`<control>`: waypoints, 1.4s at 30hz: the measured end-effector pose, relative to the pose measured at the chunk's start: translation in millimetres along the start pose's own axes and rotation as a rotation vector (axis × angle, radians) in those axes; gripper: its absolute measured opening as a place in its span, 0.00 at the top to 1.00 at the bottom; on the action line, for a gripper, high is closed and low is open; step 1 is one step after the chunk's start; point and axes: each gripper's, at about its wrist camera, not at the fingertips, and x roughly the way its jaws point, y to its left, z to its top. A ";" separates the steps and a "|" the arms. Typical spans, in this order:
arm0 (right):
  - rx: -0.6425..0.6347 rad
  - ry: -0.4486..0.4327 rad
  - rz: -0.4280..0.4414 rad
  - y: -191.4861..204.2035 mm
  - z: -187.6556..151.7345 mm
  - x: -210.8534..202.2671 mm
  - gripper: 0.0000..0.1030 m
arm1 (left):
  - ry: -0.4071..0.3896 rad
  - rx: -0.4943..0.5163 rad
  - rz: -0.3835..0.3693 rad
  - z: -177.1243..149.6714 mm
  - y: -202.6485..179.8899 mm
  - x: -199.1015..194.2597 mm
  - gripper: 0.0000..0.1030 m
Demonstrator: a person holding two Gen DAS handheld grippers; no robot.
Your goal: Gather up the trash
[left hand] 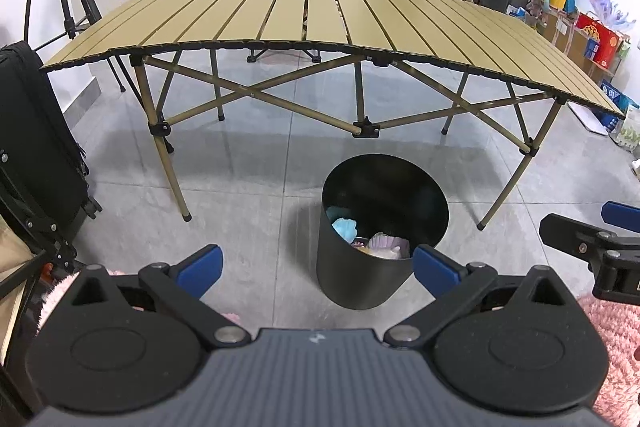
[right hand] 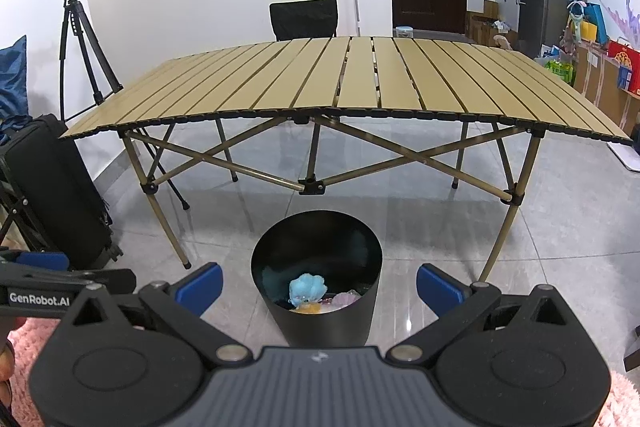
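The trash (right hand: 316, 297) sits at the bottom of the bin (right hand: 320, 331), a round dark container with smooth matte walls that stands on the grey tiled floor just in front of the desk (right hand: 352, 83); from the right wrist view I make out a crumpled pale-blue wad, something lilac and a bit of orange, all soft and scrunched in shape. My left tongs (left hand: 316, 269) and right tongs (right hand: 319, 285) both stand spread wide with nothing between their blue pads, held back from the bin and above it. The desk is a folding roll-top of tan slats on crossed metal legs, and I see nothing lying on it, nor any scrap on the floor that shows. I judge the collecting to be done or nearly so, with at most a check of the room left. Farther out stand a black chair (right hand: 303, 18) behind the desk, a tripod (right hand: 78, 39) and a black case (right hand: 56, 195) at the left.
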 end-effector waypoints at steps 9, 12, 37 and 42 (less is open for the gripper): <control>-0.001 -0.005 0.000 1.2 -0.7 -1.6 0.00 | 0.000 0.006 -0.001 0.2 -1.3 -0.2 0.00; -0.004 -0.007 0.003 3.0 -0.6 -2.4 0.00 | 0.000 0.006 -0.001 0.3 -1.4 -0.2 0.00; -0.011 -0.013 0.001 5.7 -1.2 -3.4 0.00 | -0.025 0.012 0.001 -3.1 -3.4 -7.4 0.00; -0.010 -0.013 0.001 5.7 -1.3 -3.5 0.00 | -0.025 0.011 0.000 -2.7 -3.7 -7.5 0.00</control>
